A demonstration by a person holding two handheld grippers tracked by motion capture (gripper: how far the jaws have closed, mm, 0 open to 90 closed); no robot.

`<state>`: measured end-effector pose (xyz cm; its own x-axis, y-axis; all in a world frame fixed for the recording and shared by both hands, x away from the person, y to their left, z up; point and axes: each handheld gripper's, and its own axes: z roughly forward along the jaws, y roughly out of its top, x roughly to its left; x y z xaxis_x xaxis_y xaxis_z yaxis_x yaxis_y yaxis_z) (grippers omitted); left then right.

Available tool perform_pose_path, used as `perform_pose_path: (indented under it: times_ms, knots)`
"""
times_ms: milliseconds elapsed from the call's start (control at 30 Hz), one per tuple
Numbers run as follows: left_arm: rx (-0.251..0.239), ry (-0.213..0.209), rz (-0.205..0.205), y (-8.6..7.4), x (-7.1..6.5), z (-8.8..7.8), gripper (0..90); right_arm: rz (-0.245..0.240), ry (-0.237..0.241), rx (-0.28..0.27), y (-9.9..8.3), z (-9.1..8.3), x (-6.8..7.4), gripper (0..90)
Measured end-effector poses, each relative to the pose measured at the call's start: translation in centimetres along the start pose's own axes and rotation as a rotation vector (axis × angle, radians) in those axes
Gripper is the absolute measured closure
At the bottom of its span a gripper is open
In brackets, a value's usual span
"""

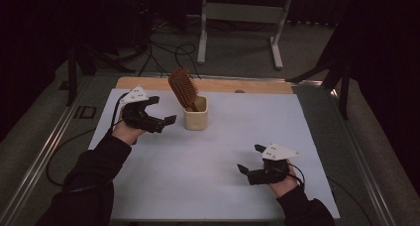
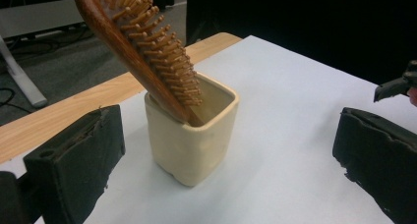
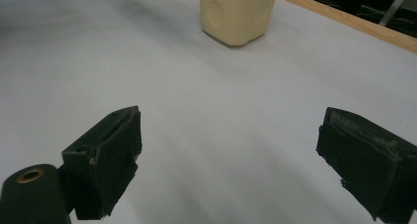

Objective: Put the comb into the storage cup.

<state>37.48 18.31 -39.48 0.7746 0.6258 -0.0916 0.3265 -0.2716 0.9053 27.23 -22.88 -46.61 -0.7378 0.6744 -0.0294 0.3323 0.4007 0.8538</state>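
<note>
A cream square cup (image 1: 196, 118) is seen standing upright on the white sheet (image 1: 213, 186) that covers the surface, toward its far side near the bare wooden edge (image 1: 148, 82). A wooden hairbrush (image 1: 183, 88) is held in the cup handle-down, its bristled head tilted up and to the left above the rim. The left claw (image 1: 165, 110) is held just left of the cup, jaws spread wide and nothing gripped; in the left gripper view the cup (image 2: 191, 130) and brush (image 2: 142, 47) are framed between the two black jaws, apparently without contact, though the gap is hard to judge. The right claw (image 1: 250, 159) is kept low over the near right part of the sheet, well apart from the cup, jaws likewise apart and empty; the cup's base (image 3: 237, 14) is seen far ahead in its view.
</note>
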Motion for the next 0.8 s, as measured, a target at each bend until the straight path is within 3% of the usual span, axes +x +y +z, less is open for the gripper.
perform_pose_path:
  times_ms: [100,500,800]
  knots:
    - [0.006,-0.011,0.008,-0.5,-0.2,-0.3,0.0,0.001,0.001,0.0,0.0,0.0,0.0,9.3]
    - [0.007,0.009,0.024,-3.2,-1.1,-2.3,0.0,0.0,0.006,-0.001,0.0,-0.1,0.2,9.3]
    - [0.012,0.012,0.002,-5.9,-1.4,-3.5,0.0,-0.01,0.007,0.001,-0.1,-0.2,0.3,9.3]
